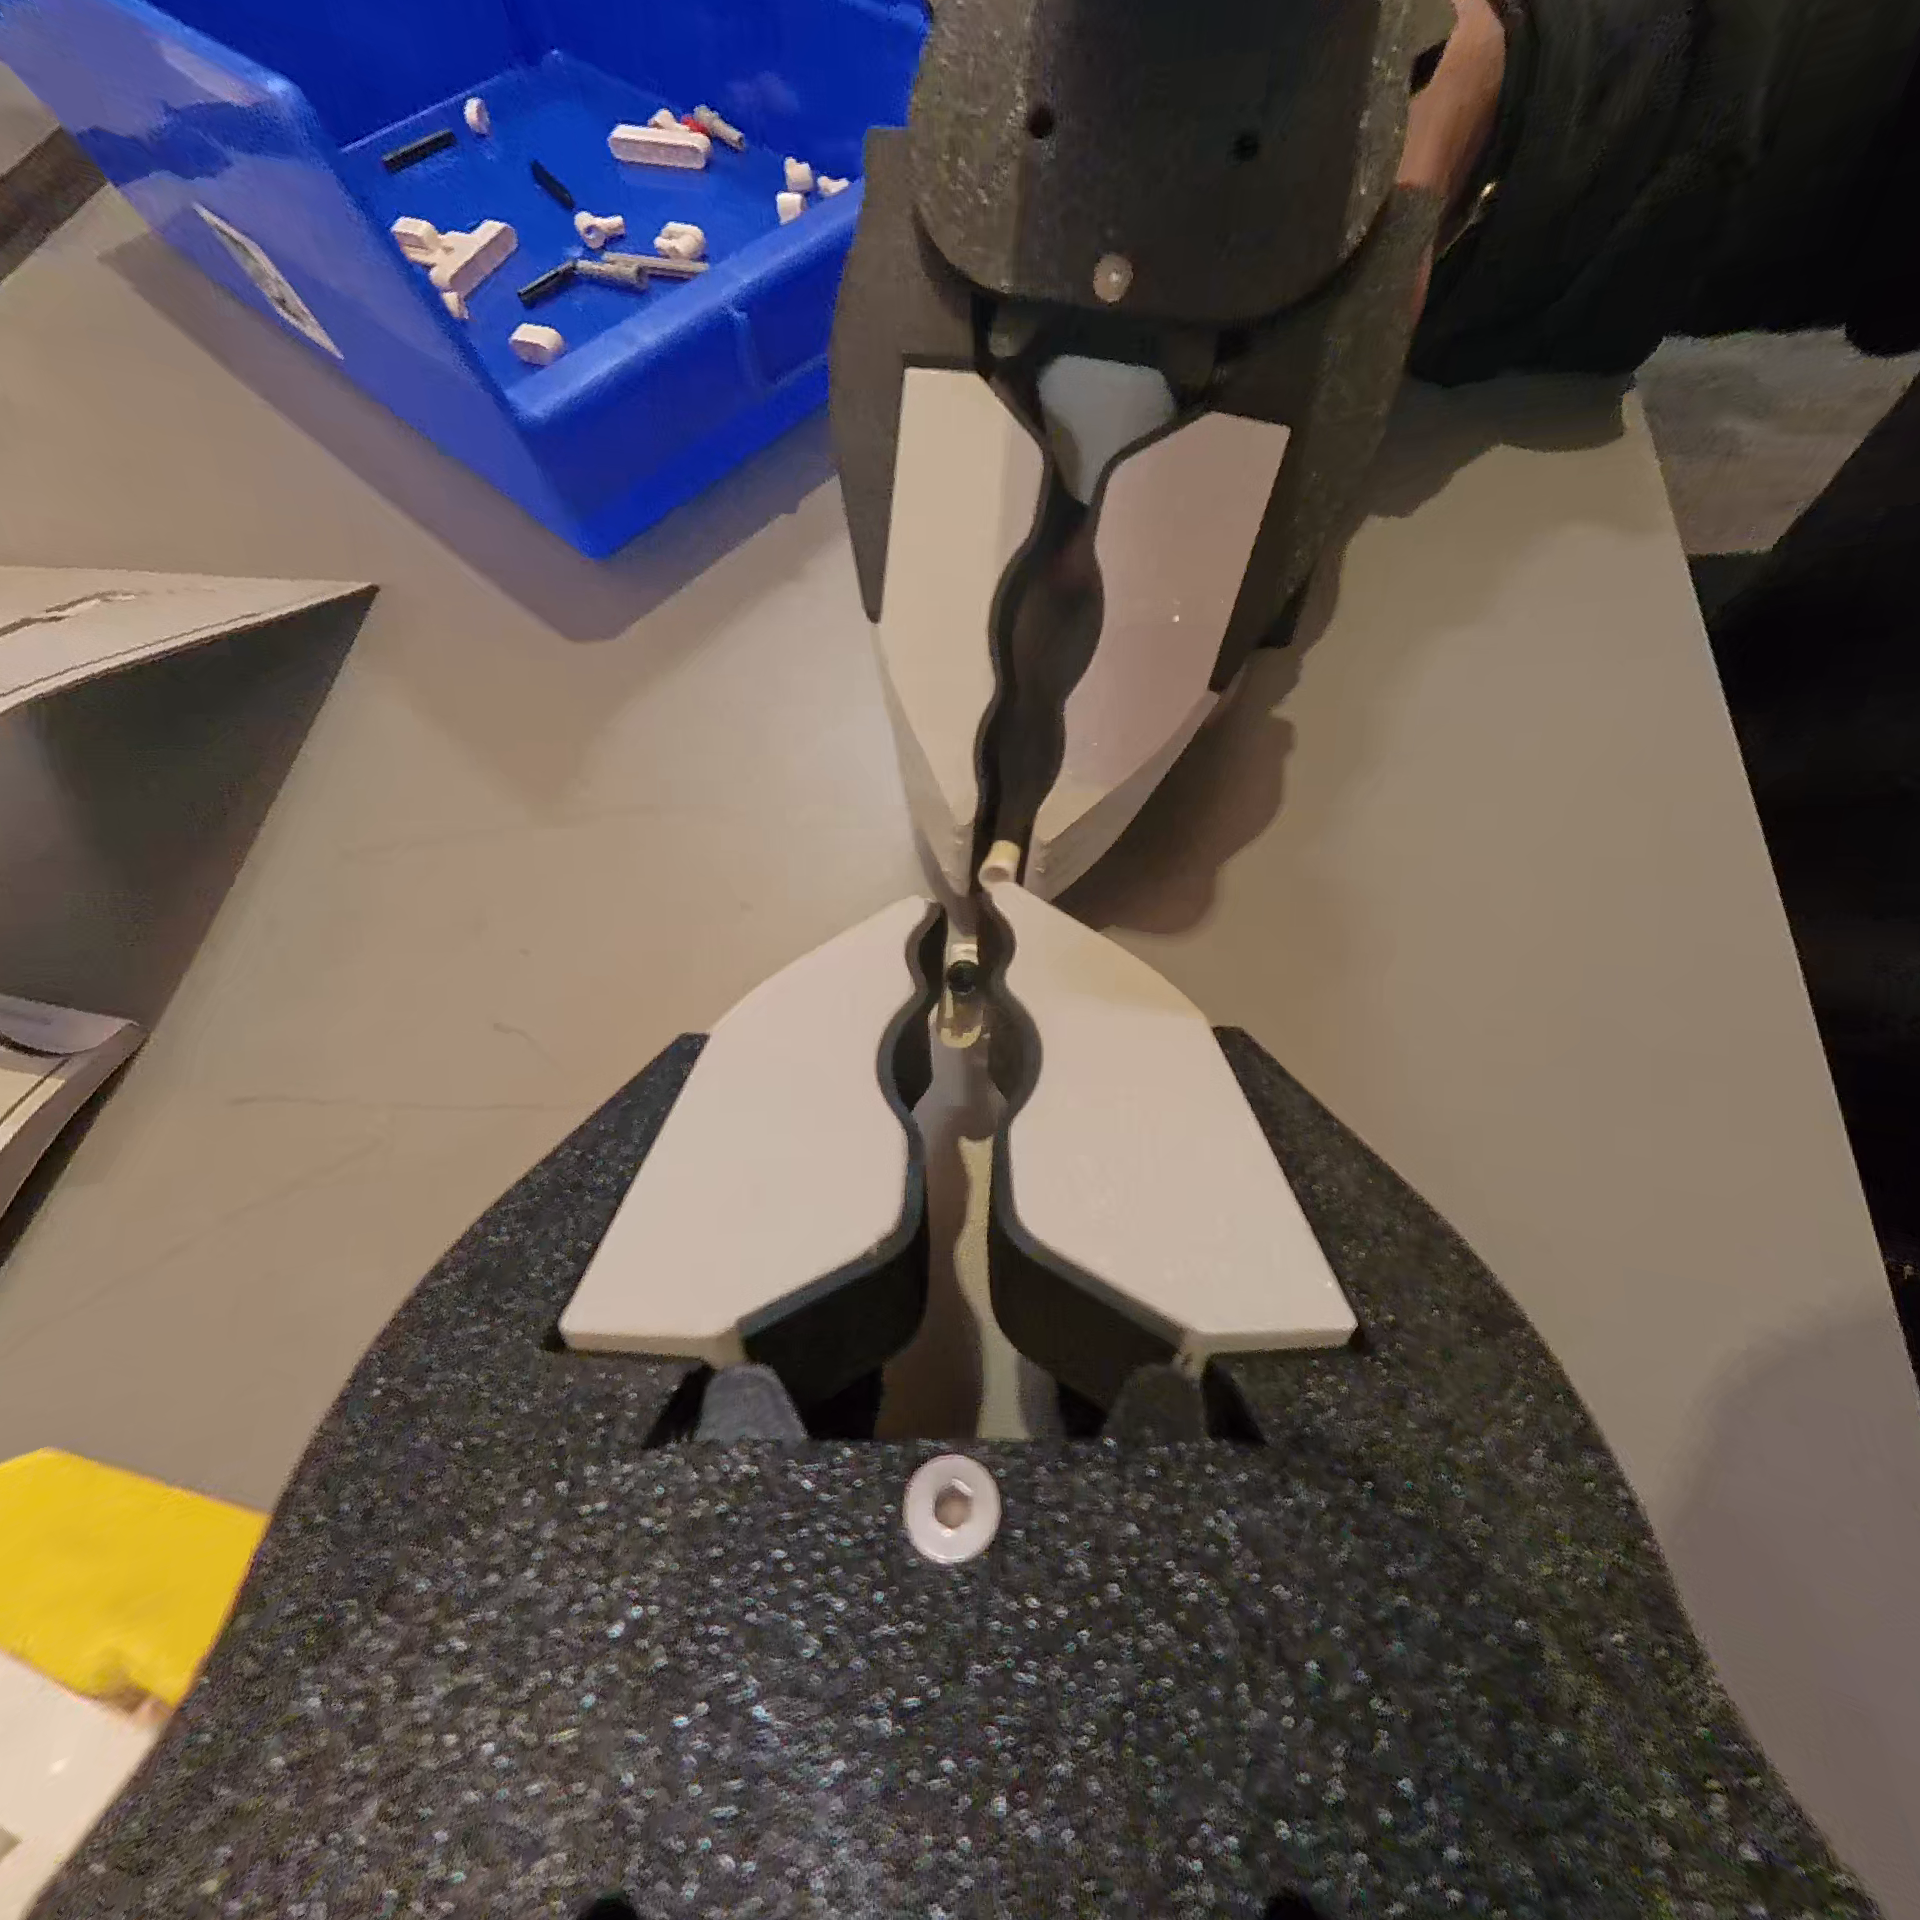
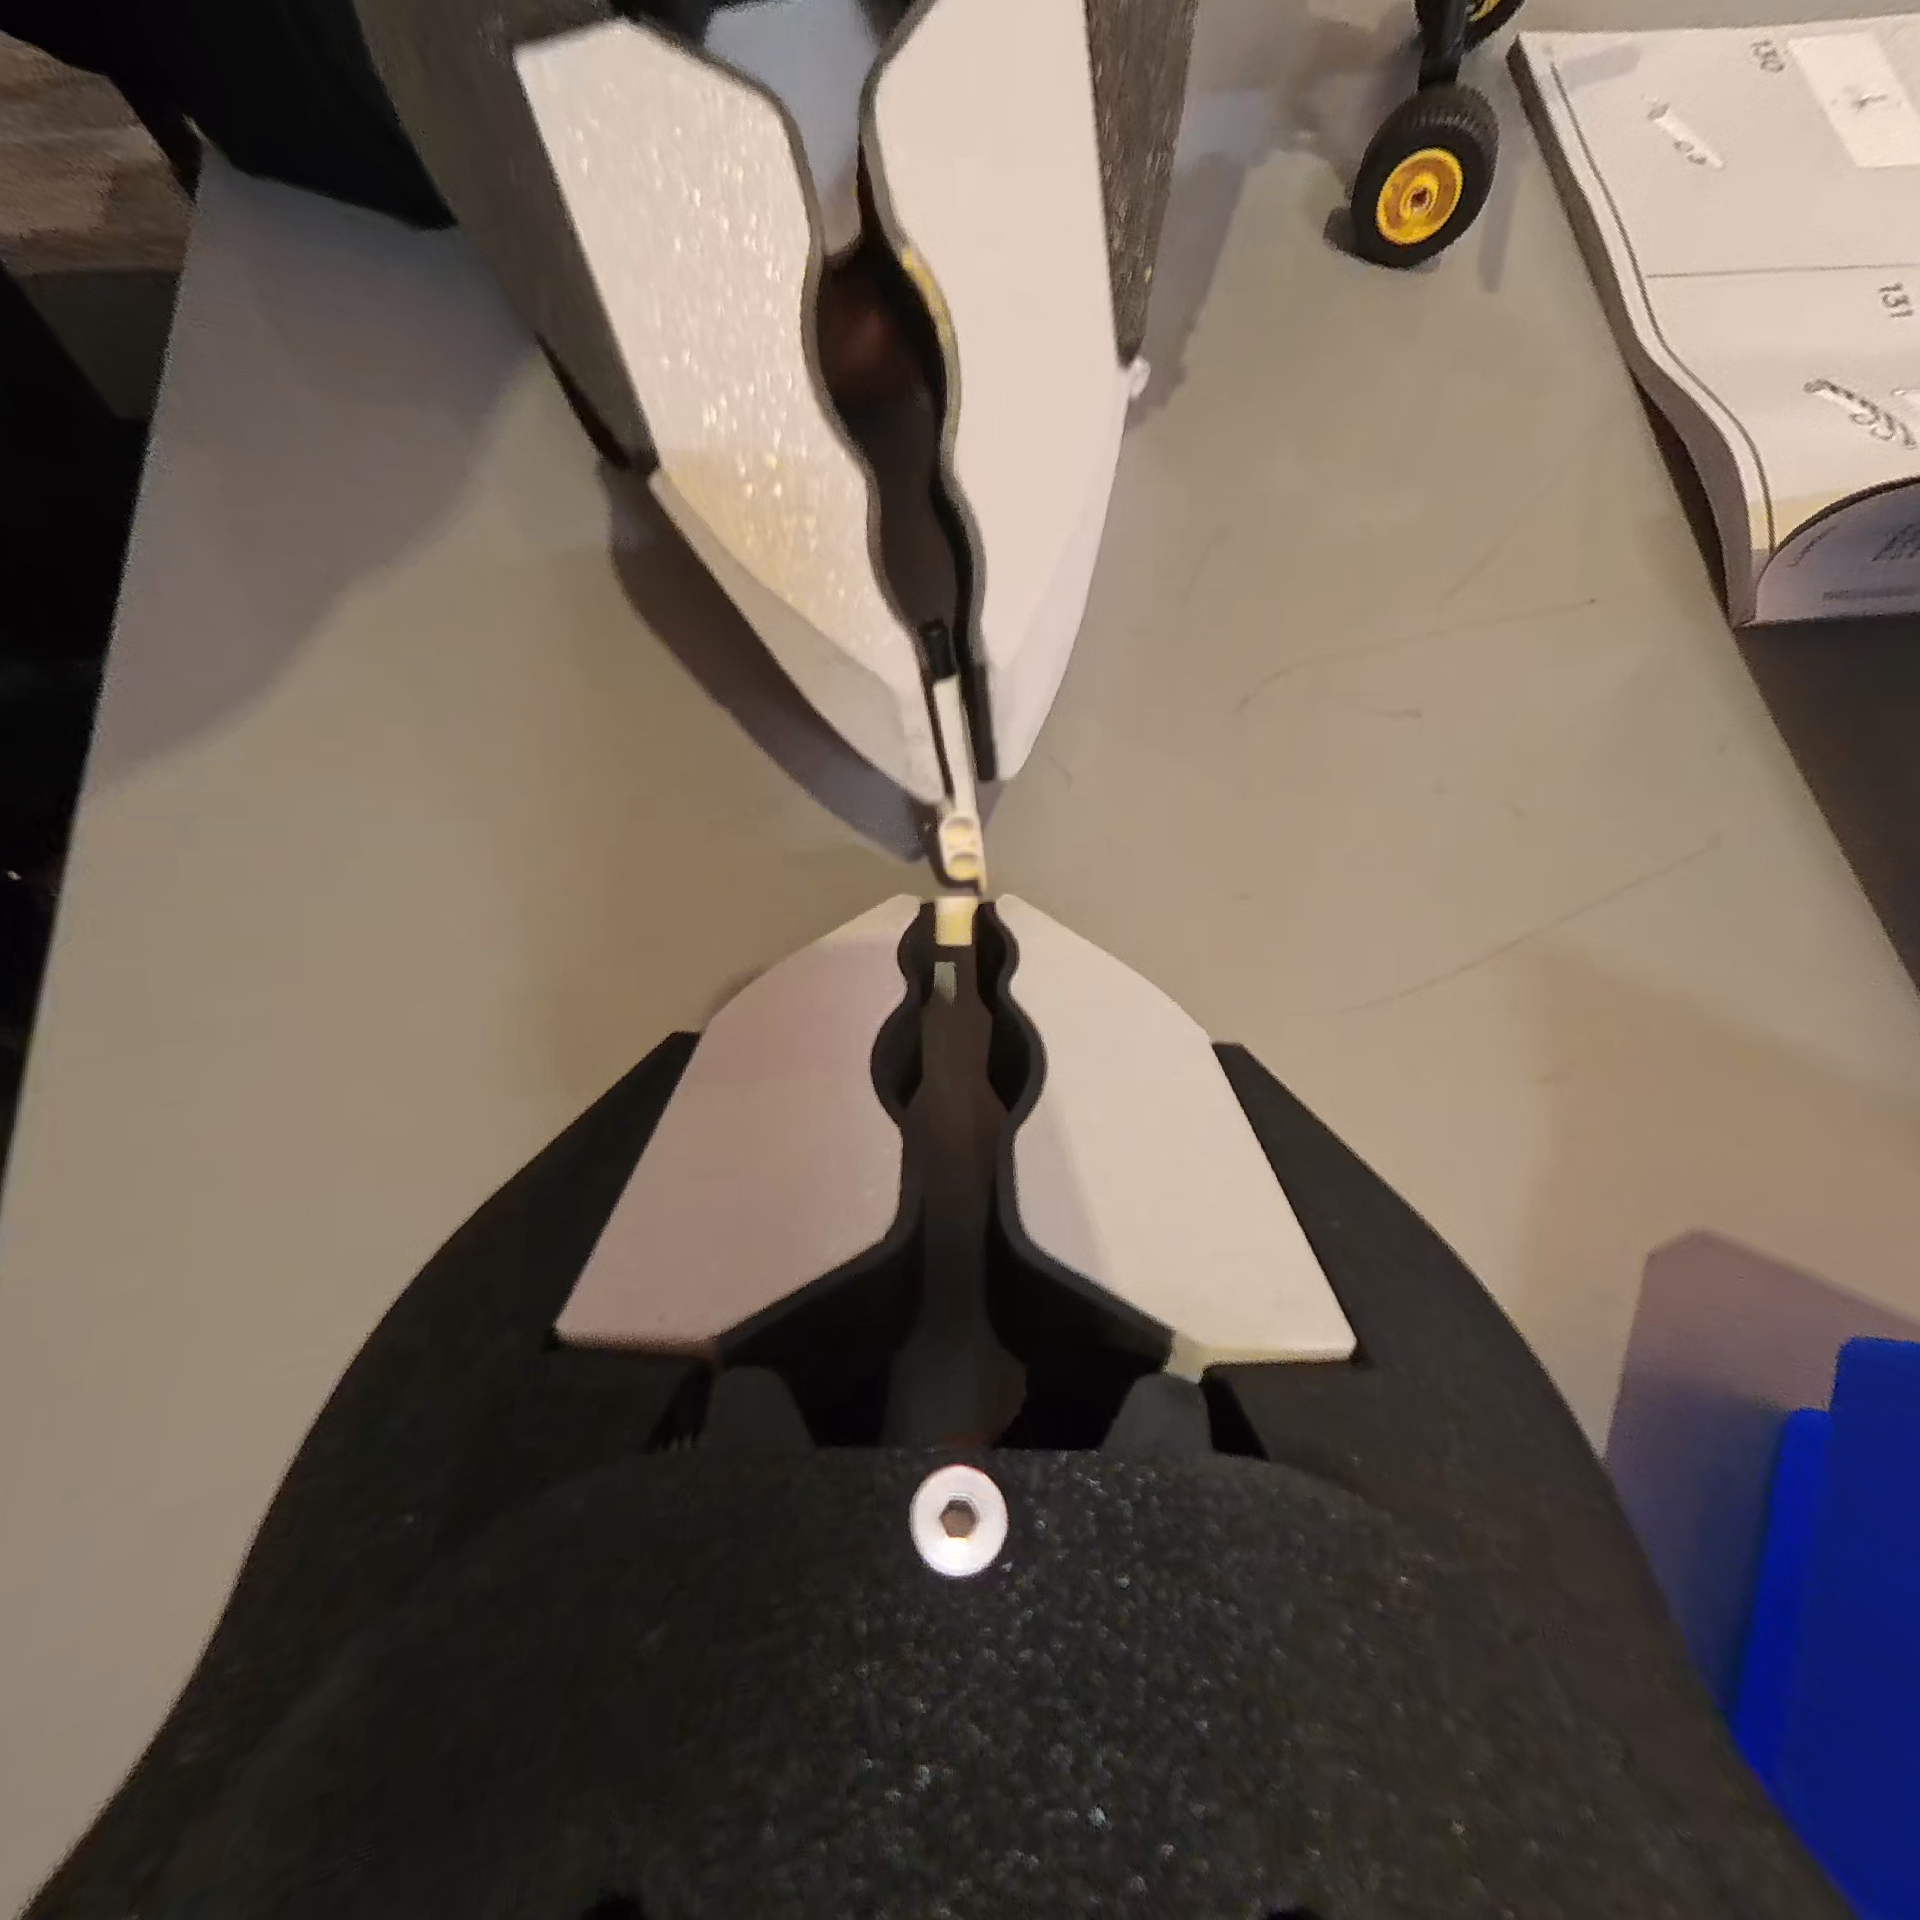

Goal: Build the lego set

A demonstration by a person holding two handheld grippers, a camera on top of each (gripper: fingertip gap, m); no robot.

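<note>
My left gripper (image 1: 961,909) is shut on a slim white connector piece (image 1: 961,1023) with a black pin (image 1: 958,977) at its near end. The right wrist view shows this piece's holed end (image 2: 961,836) sticking out of the left gripper's tips (image 2: 961,790). My right gripper (image 2: 956,906) is shut on a small cream peg (image 2: 954,925). The peg also shows in the left wrist view (image 1: 1001,862) at the right gripper's tips (image 1: 997,847). The two grippers meet tip to tip just above the grey table (image 1: 520,935), with the peg's end right at the connector's holed end.
A blue bin (image 1: 582,436) with several small white and black parts (image 1: 457,249) stands far left in the left wrist view; its corner also shows in the right wrist view (image 2: 1849,1558). An open booklet (image 2: 1787,312) and a black wheel with a yellow hub (image 2: 1423,197) lie beyond. A yellow item (image 1: 104,1558) lies near left. Left and right tips are no more than a few centimetres apart.
</note>
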